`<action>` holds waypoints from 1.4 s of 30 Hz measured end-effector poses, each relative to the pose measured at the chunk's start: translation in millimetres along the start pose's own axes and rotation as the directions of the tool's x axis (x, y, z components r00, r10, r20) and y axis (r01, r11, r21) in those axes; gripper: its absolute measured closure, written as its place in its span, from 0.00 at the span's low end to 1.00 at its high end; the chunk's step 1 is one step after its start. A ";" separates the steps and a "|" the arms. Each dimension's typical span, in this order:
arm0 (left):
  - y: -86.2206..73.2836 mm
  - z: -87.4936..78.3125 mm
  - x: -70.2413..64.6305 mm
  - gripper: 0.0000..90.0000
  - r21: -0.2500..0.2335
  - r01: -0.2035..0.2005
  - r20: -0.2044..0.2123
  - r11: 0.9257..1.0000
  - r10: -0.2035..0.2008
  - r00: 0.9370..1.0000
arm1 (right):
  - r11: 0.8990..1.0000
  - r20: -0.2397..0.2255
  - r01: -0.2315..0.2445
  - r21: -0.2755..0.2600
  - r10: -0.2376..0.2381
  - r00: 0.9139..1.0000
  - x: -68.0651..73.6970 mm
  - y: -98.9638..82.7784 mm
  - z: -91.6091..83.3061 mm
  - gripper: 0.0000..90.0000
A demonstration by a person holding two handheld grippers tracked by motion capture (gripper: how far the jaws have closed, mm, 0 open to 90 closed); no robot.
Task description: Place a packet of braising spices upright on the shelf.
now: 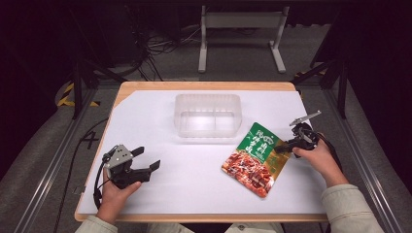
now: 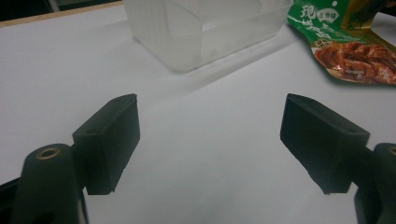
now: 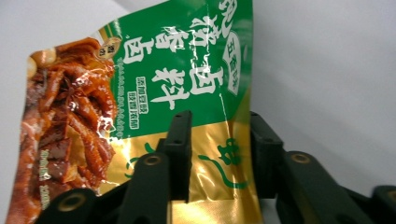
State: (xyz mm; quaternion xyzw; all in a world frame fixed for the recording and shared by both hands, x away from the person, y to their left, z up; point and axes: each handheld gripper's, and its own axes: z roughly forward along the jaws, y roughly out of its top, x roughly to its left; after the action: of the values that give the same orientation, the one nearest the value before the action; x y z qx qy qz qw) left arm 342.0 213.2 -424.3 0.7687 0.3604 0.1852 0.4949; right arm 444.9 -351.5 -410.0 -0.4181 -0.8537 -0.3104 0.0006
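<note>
1. Left gripper (image 1: 145, 171): at about 8 o'clock on the table (image 1: 145, 121), held level, jaws spread wide with nothing between them; in the left gripper view only bare white tabletop lies between them.
2. Right gripper (image 1: 287, 144): at about 4 o'clock, jaws narrowed around the gold edge of the pouch (image 3: 140, 93). In the right gripper view the foil passes between the two jaws; whether the pads press on it yet cannot be told.
3. Pouch (image 1: 255, 159): lies at 4 to 5 o'clock, its near end on the table, its green and gold edge tilted up at the right gripper. Judged light, soft and floppy, with glossy, likely slippery foil; the flat sealed edge is the best place to hold, since the filled body would sag.
4. Clear tub (image 1: 208, 115): at 12 o'clock, well apart from the pouch, apparently empty.
5. Limits: the pouch edge beyond the jaws is cut off; small print unreadable.
</note>
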 end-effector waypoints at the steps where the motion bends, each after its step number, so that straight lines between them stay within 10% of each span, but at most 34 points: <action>1: 0.0 -0.1 0.1 0.23 0.000 0.000 0.000 1.000 0.000 1.000 | 1.000 0.016 0.003 0.002 -0.003 1.000 0.3 0.2 0.3 0.87; 9: -0.3 -1.1 0.2 0.23 -0.001 0.006 -0.002 1.000 -0.006 1.000 | 1.000 0.062 -0.003 -0.005 0.003 0.998 0.3 -0.5 -2.5 1.00; 21: -0.2 -1.4 -0.2 0.23 -0.006 0.010 -0.007 1.000 -0.010 1.000 | 0.996 0.005 -0.030 -0.083 0.031 1.000 9.2 2.2 -29.7 1.00; 42: 0.2 -1.9 -0.2 0.23 -0.008 0.010 -0.007 1.000 -0.010 1.000 | 0.971 -0.109 0.072 -0.229 -0.099 0.989 76.1 22.2 -96.9 1.00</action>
State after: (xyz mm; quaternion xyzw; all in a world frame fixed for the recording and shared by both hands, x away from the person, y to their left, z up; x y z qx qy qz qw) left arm 340.7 214.2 -423.3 0.7642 0.3651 0.1870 0.4977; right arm 386.2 -338.5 -300.3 -0.3589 -0.8288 -0.4292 -0.0087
